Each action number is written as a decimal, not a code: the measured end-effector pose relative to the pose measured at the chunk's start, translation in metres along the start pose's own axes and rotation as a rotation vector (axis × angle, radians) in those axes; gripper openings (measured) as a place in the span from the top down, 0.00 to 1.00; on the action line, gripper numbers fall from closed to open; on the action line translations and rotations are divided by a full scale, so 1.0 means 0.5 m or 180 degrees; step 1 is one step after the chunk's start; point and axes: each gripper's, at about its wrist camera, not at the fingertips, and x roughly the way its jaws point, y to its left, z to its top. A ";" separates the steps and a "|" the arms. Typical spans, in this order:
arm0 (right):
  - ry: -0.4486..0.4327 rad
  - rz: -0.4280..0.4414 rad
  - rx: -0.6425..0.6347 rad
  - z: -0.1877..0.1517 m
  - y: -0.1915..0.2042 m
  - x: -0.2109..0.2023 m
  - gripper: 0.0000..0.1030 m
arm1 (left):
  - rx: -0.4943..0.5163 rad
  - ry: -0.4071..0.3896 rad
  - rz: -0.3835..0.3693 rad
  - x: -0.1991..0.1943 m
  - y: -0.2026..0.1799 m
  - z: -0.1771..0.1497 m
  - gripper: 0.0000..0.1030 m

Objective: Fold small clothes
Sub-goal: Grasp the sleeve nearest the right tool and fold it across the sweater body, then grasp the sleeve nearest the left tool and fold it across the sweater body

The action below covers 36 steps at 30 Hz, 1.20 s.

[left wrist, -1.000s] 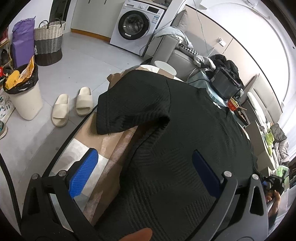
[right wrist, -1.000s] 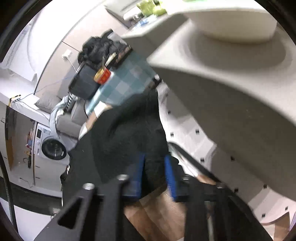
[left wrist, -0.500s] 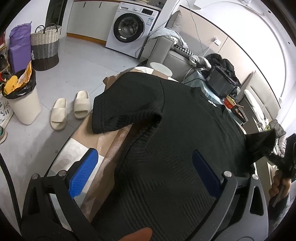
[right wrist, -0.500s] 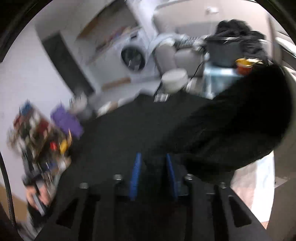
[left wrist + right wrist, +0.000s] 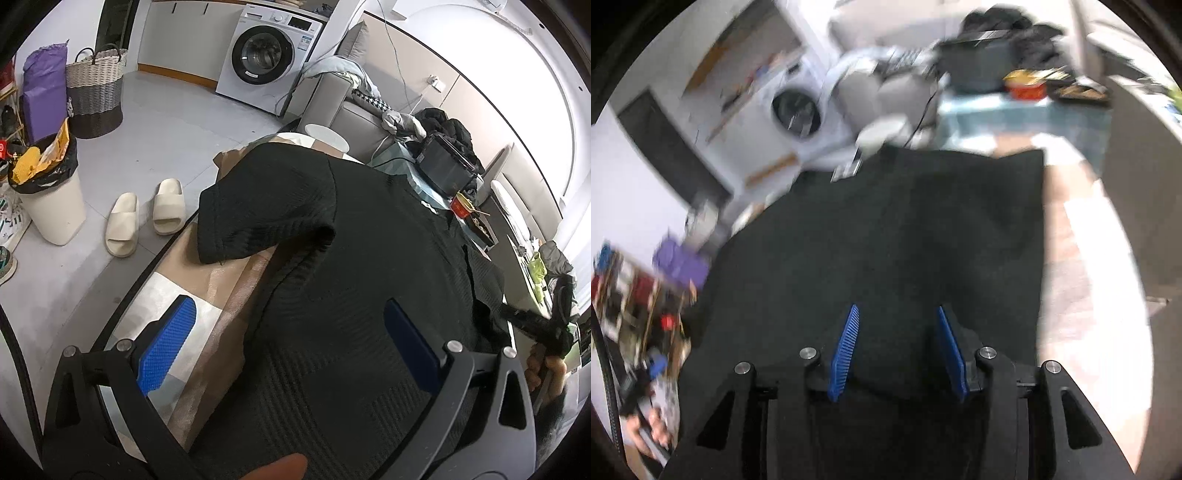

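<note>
A black textured T-shirt (image 5: pixel 369 280) lies spread on a table covered with a beige and white cloth (image 5: pixel 207 306). Its left sleeve (image 5: pixel 258 206) sticks out flat toward the table edge. My left gripper (image 5: pixel 288 332) hovers low over the shirt's lower left part, wide open, with one pad over the cloth and one over the shirt. In the blurred right wrist view the shirt (image 5: pixel 886 236) shows a straight right edge with the sleeve folded in. My right gripper (image 5: pixel 897 343) sits just above it. Its jaws are opening and the pads press on nothing.
On the floor to the left are beige slippers (image 5: pixel 144 218), a white bin (image 5: pixel 51 199) and a woven basket (image 5: pixel 96 92). A washing machine (image 5: pixel 266 55) and sofa (image 5: pixel 343 103) stand behind. A black box (image 5: pixel 447 166) and red cup (image 5: pixel 461 206) sit beyond the table.
My right gripper swung across with the right sleeve, laid it over the shirt's body and parted its jaws. The left gripper stayed where it was, still open.
</note>
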 end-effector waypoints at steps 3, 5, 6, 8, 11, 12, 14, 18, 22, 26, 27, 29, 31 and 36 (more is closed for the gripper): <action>0.0214 0.0006 -0.0125 -0.018 0.033 0.023 0.56 | -0.0164 0.0044 -0.0023 0.009 0.017 0.005 0.02; 0.0135 -0.0031 -0.0166 -0.036 0.039 0.003 0.56 | -0.0329 0.0083 -0.0127 0.017 0.034 0.012 0.05; 0.0094 -0.0064 -0.0177 -0.045 0.040 -0.010 0.56 | -0.0408 0.0095 -0.0191 0.023 0.041 0.016 0.11; 0.0051 -0.0053 -0.0152 -0.058 0.034 -0.029 0.56 | -0.0618 0.0130 -0.0363 0.035 0.057 0.024 0.15; -0.0084 -0.0063 -0.0091 -0.078 0.023 -0.069 0.56 | -0.1026 0.0184 -0.0643 0.061 0.085 0.035 0.15; -0.0121 -0.0053 -0.0062 -0.085 0.017 -0.083 0.56 | -0.1121 0.0191 -0.0669 0.069 0.092 0.037 0.15; -0.0190 -0.0018 -0.0010 -0.096 0.013 -0.105 0.56 | -0.1361 0.0206 -0.0669 0.087 0.111 0.040 0.15; -0.0319 0.0049 0.0012 -0.117 0.025 -0.142 0.56 | -0.1690 0.0205 -0.0664 0.119 0.140 0.051 0.15; -0.0405 0.0107 0.0022 -0.129 0.033 -0.160 0.56 | -0.1809 0.0120 -0.0506 0.149 0.153 0.069 0.19; -0.0415 0.0106 0.0017 -0.142 0.041 -0.165 0.56 | -0.1823 0.0043 -0.0344 0.175 0.161 0.088 0.49; -0.0405 0.0098 0.0014 -0.146 0.043 -0.165 0.56 | -0.1785 0.0025 -0.0299 0.183 0.158 0.094 0.69; -0.0403 0.0065 0.0000 -0.153 0.044 -0.169 0.56 | -0.1663 -0.0008 -0.0199 0.195 0.150 0.111 0.92; -0.0408 0.0060 0.0002 -0.155 0.043 -0.171 0.56 | -0.1525 -0.0126 -0.0115 0.193 0.132 0.127 0.95; -0.0404 0.0020 0.0006 -0.166 0.038 -0.181 0.56 | -0.0912 -0.0624 -0.0042 0.141 0.023 0.182 0.96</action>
